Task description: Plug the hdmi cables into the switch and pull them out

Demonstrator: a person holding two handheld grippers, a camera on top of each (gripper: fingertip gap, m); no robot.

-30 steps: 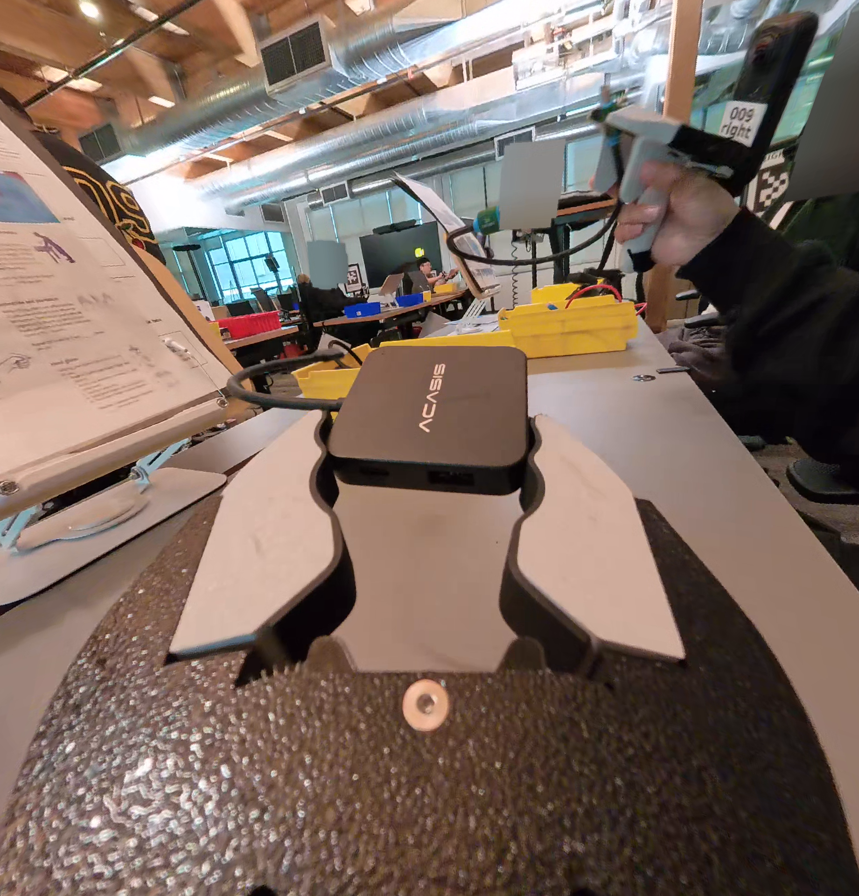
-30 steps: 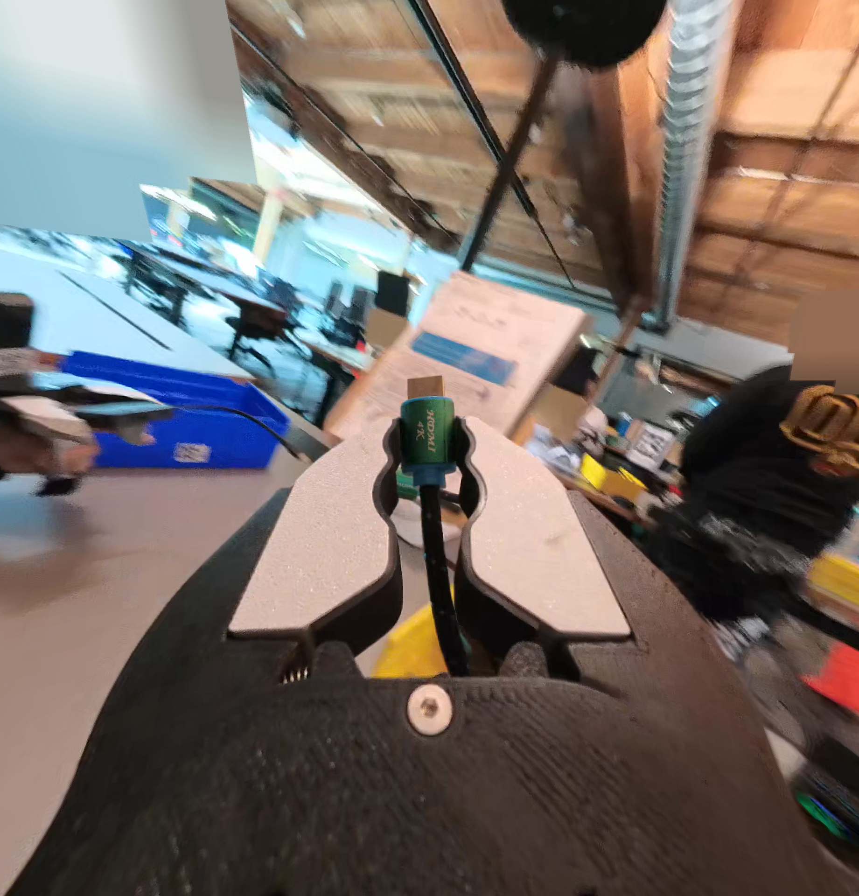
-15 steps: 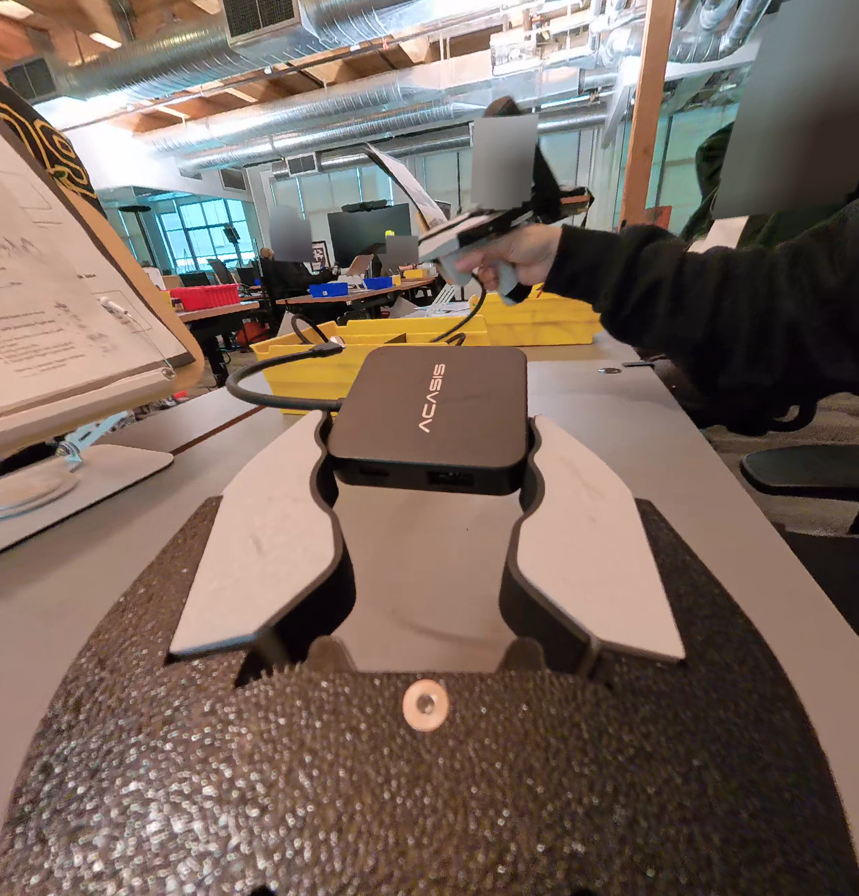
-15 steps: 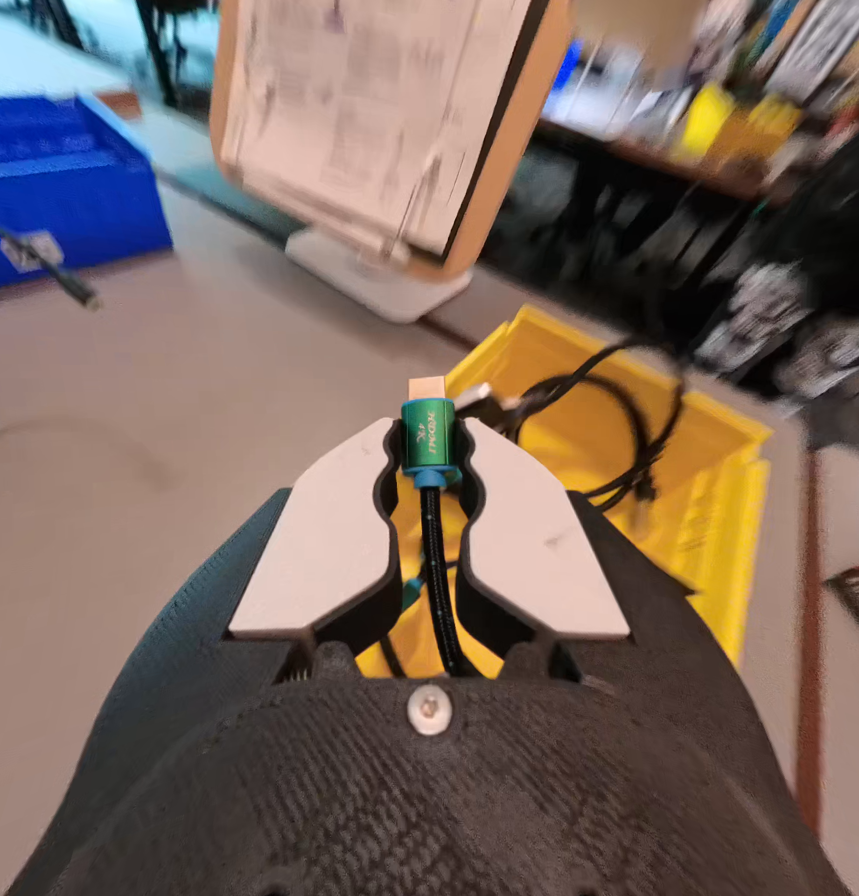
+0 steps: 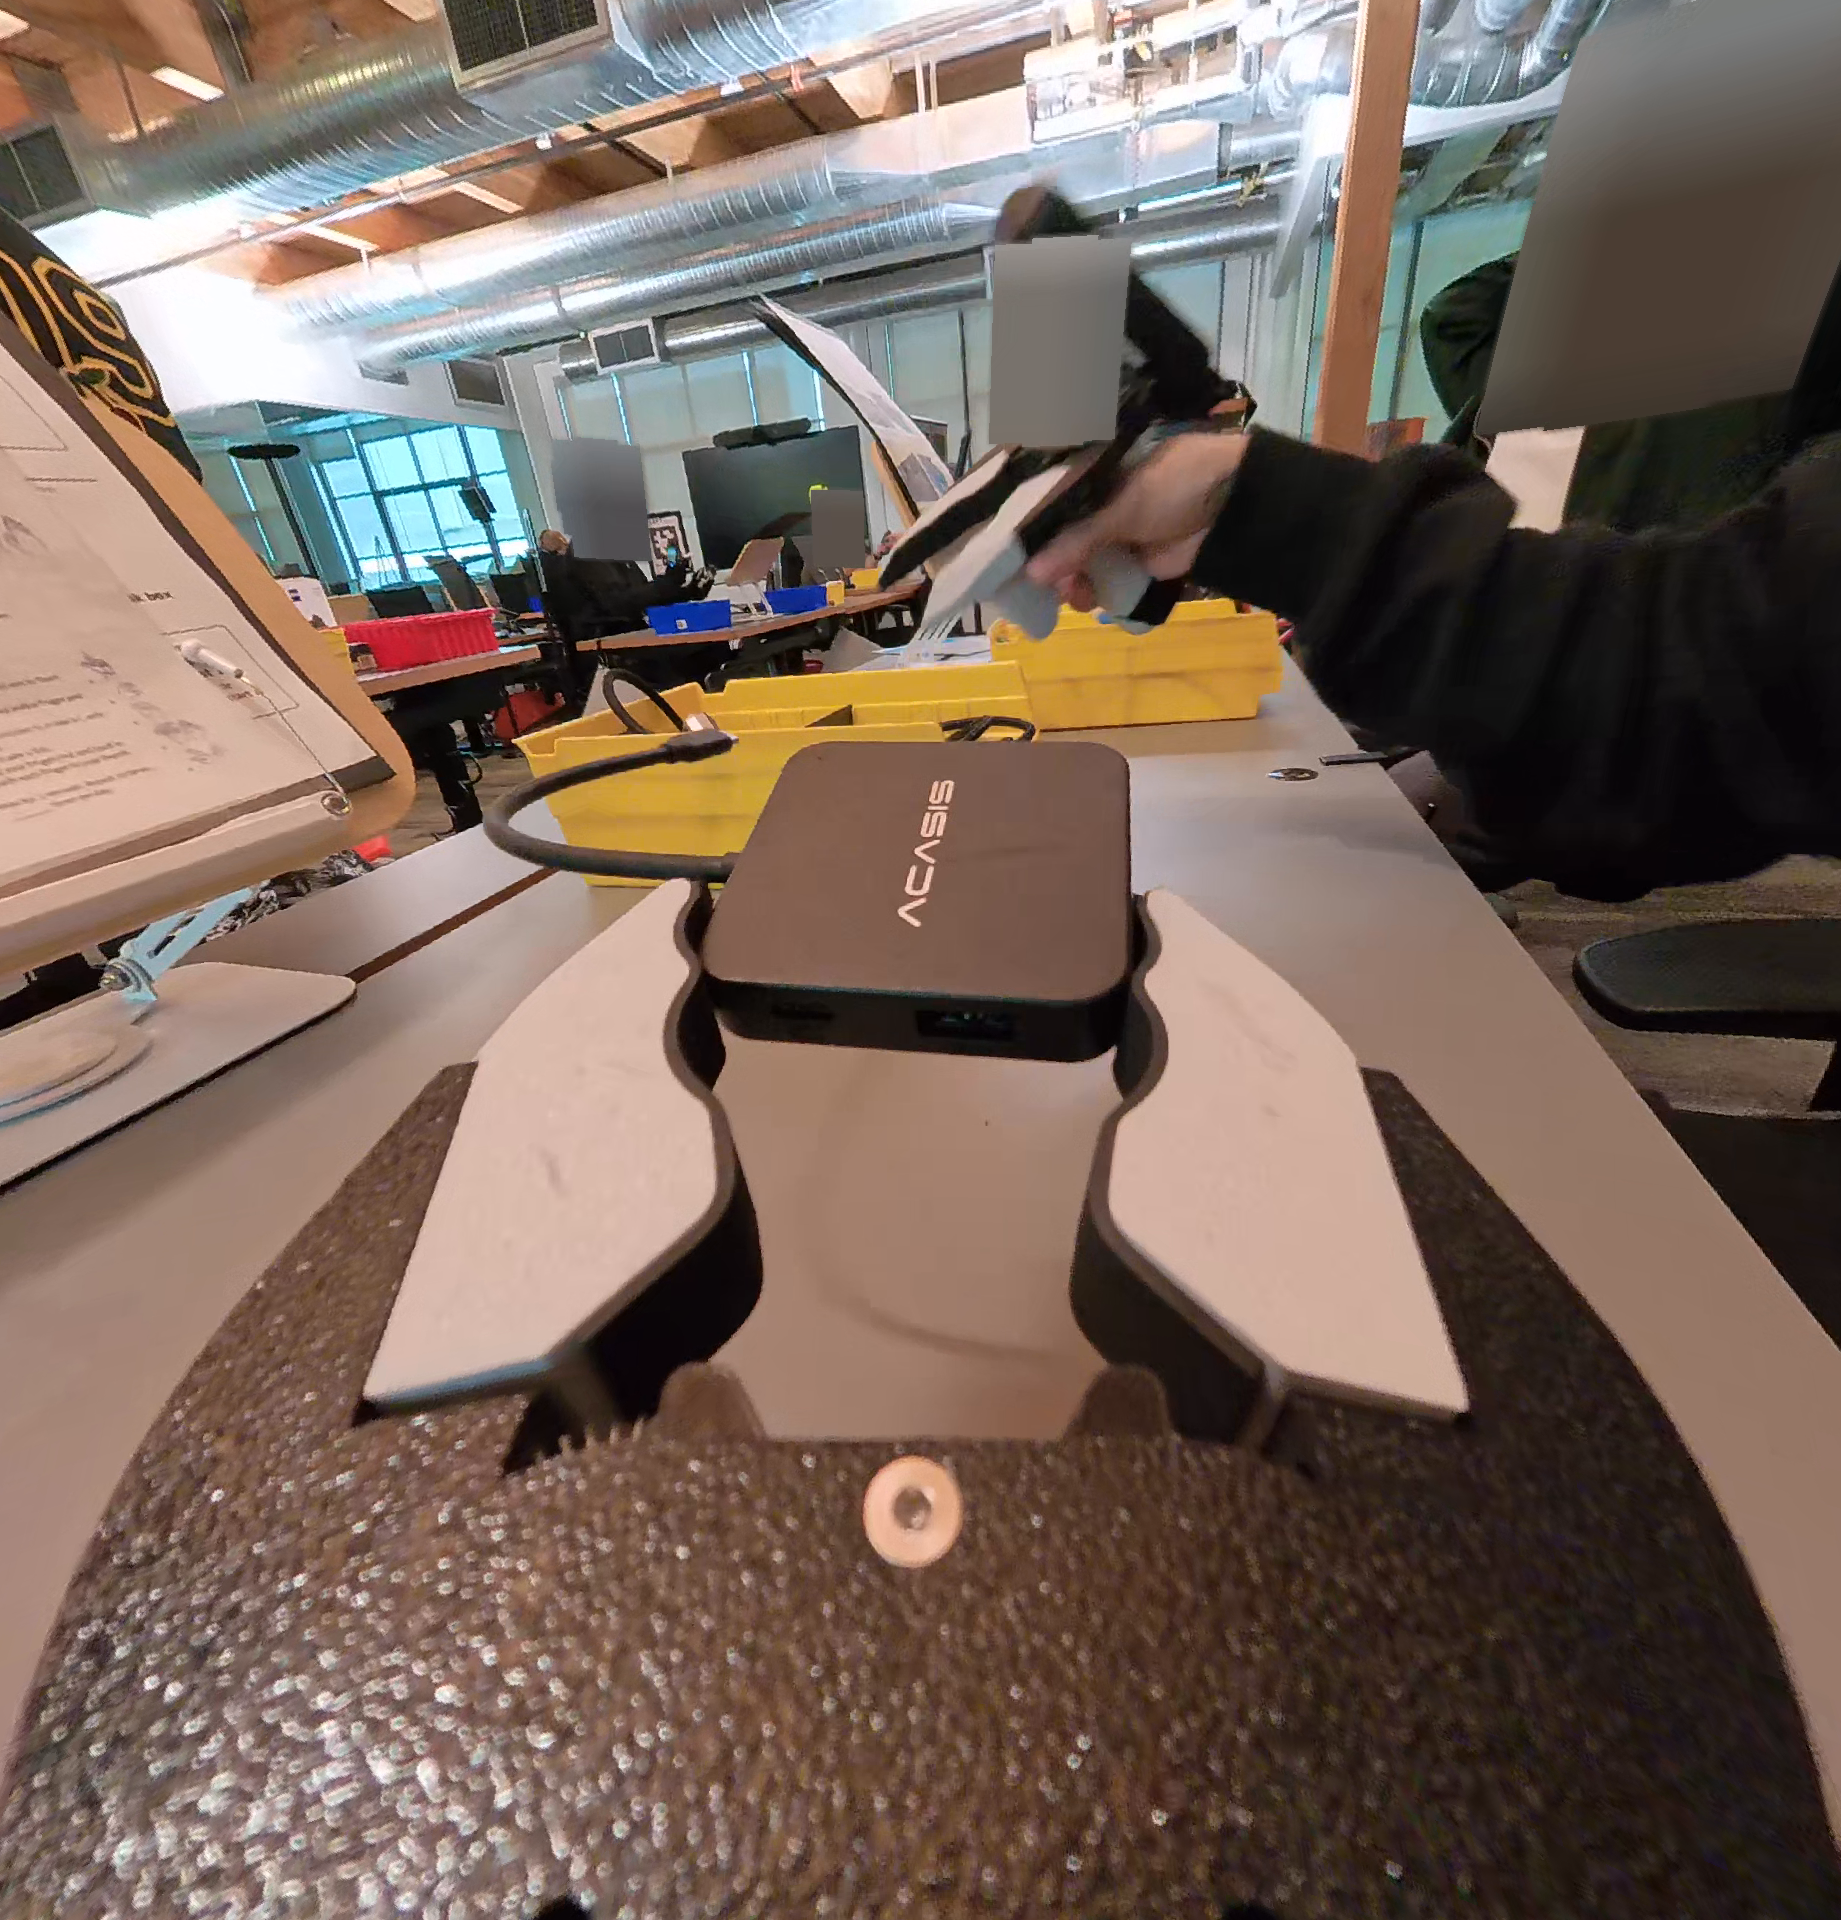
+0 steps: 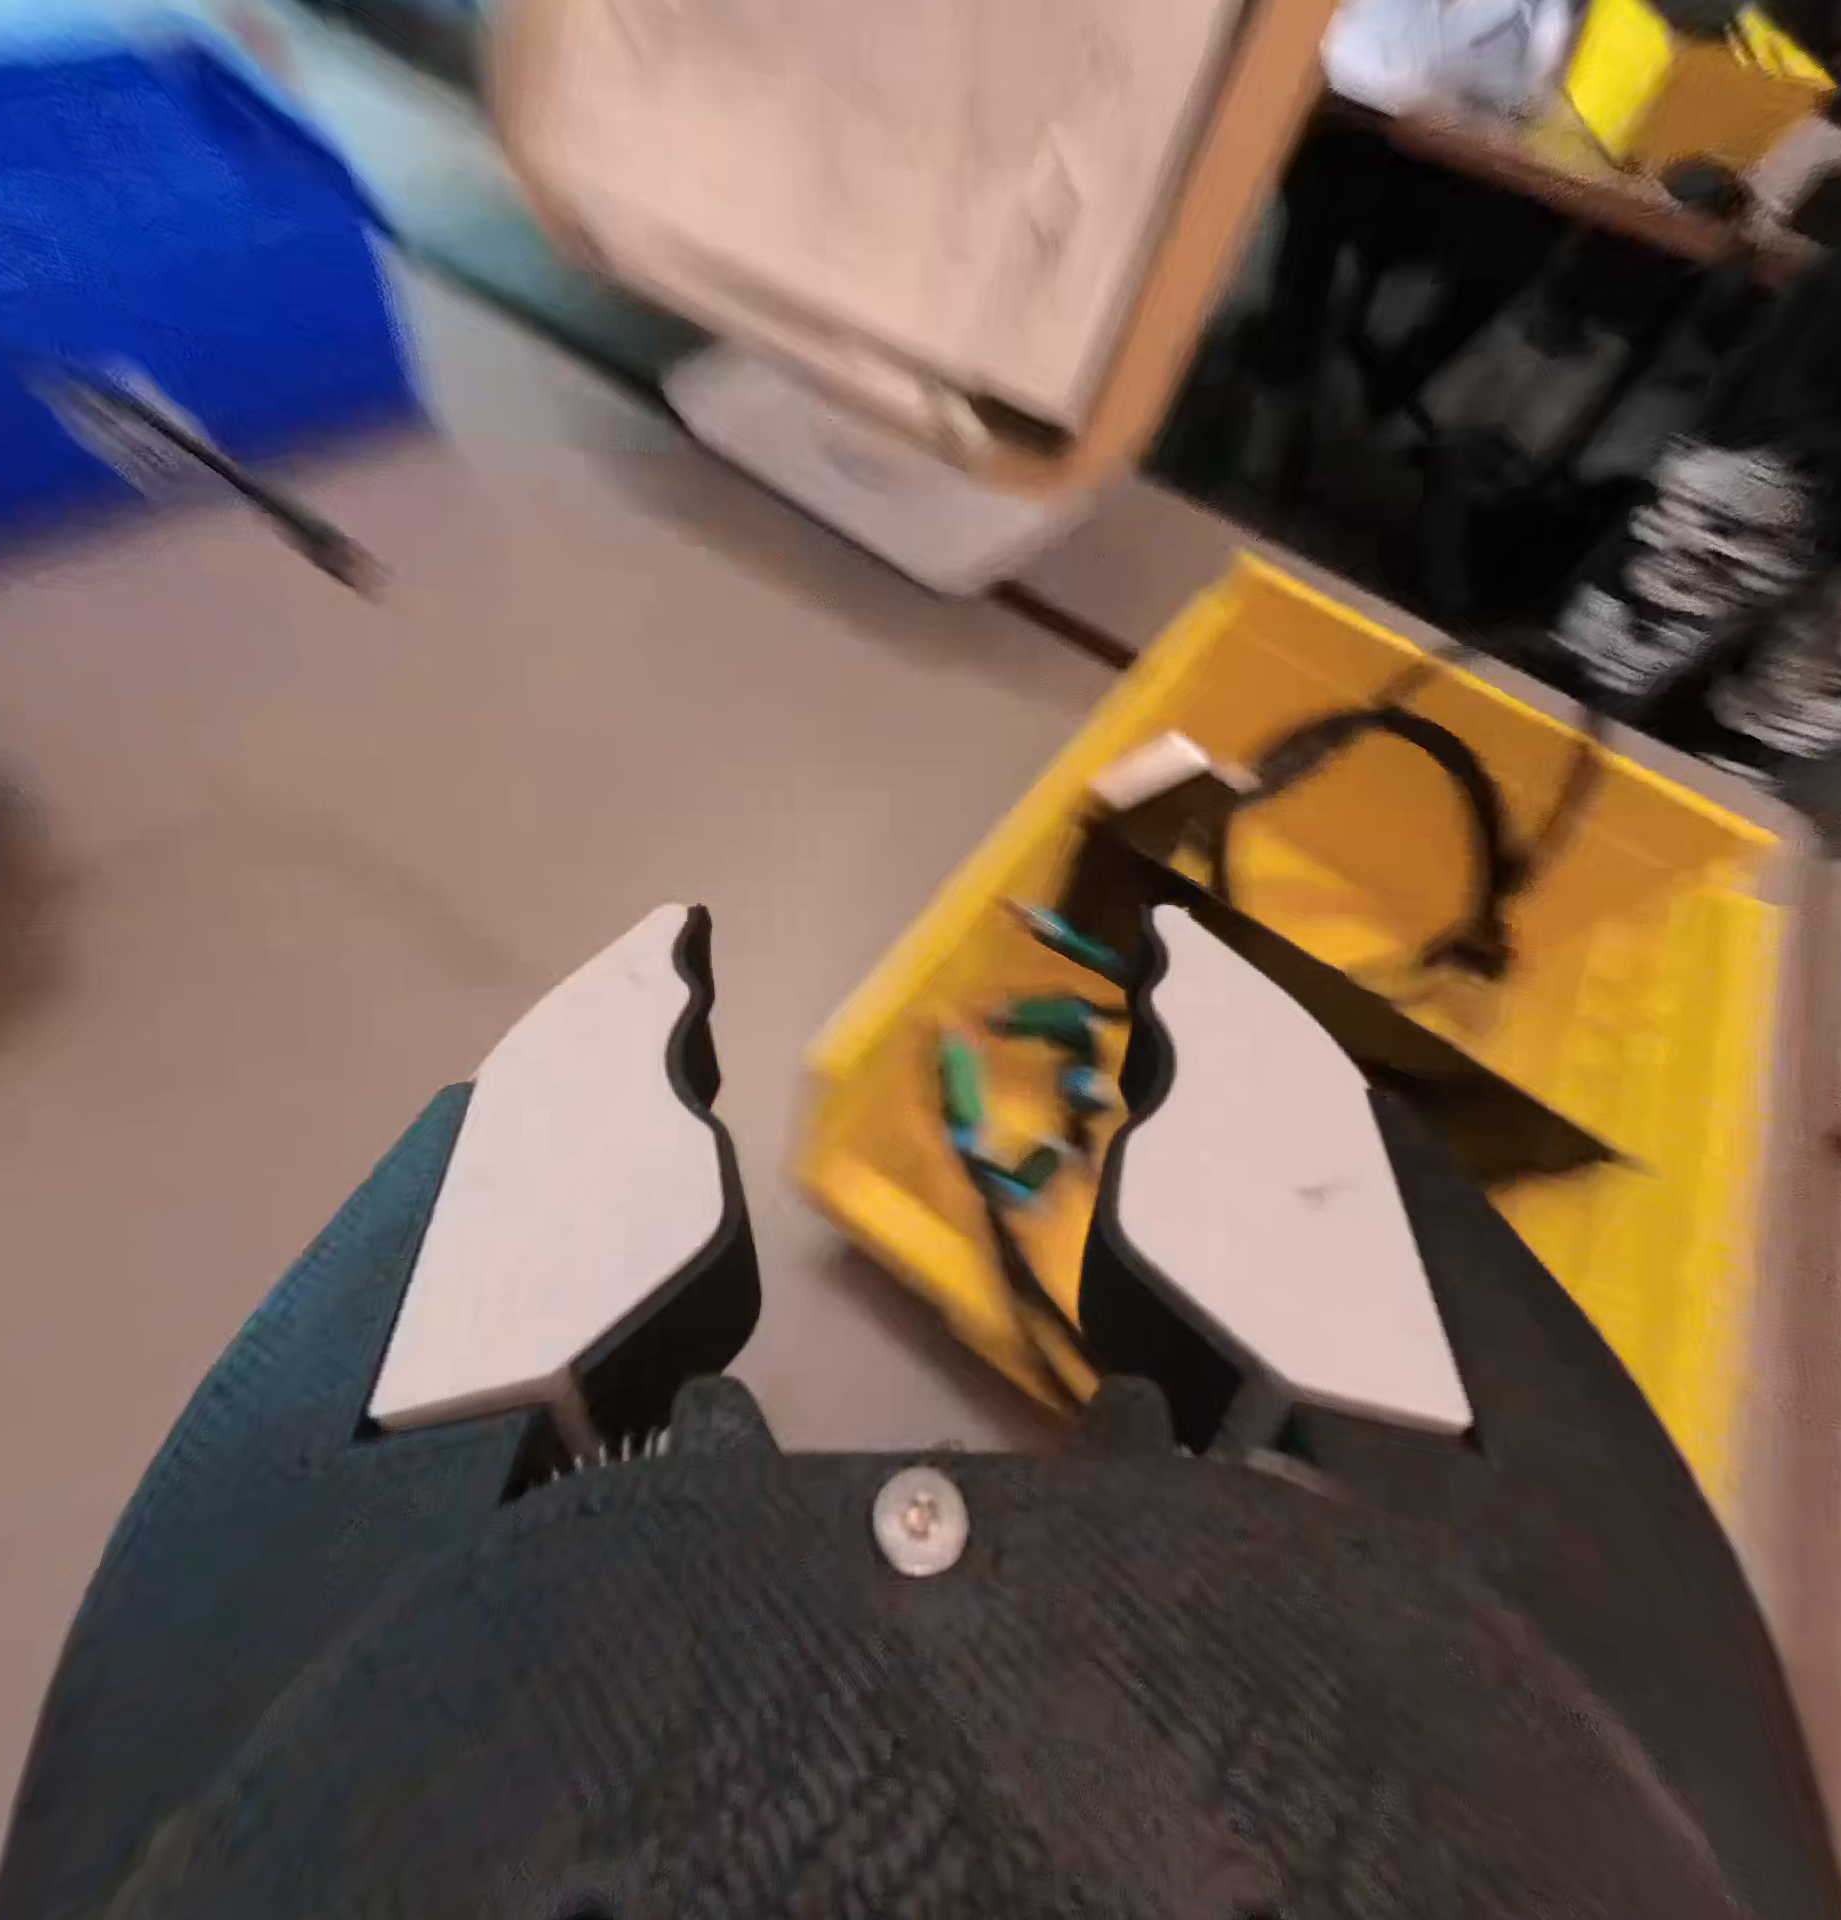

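Observation:
My left gripper (image 5: 916, 920) is shut on the black switch box (image 5: 926, 862) and holds it level just above the grey table (image 5: 1311, 935). The ports on the switch's near face are empty, and its short black lead (image 5: 583, 795) curls off to the left. My right gripper (image 6: 924, 914) is open and empty, tilted down over a yellow bin (image 6: 1622, 1039). Green-ended HDMI cables (image 6: 1046, 1018) lie blurred in that bin with a black cable loop (image 6: 1456, 790). In the left wrist view the right gripper (image 5: 983, 540) hangs in a hand above the yellow bins.
A paper document on a stand (image 5: 116, 675) is at the left, also in the right wrist view (image 6: 895, 208). Two yellow bins (image 5: 677, 800) (image 5: 1134, 670) stand behind the switch. A blue bin (image 6: 116, 260) sits far left. A black chair (image 5: 1726, 977) is off the table's right edge.
My right gripper has tipped down over the yellow bin, opened and let go of the green HDMI plug. The left gripper still holds the switch in the same place.

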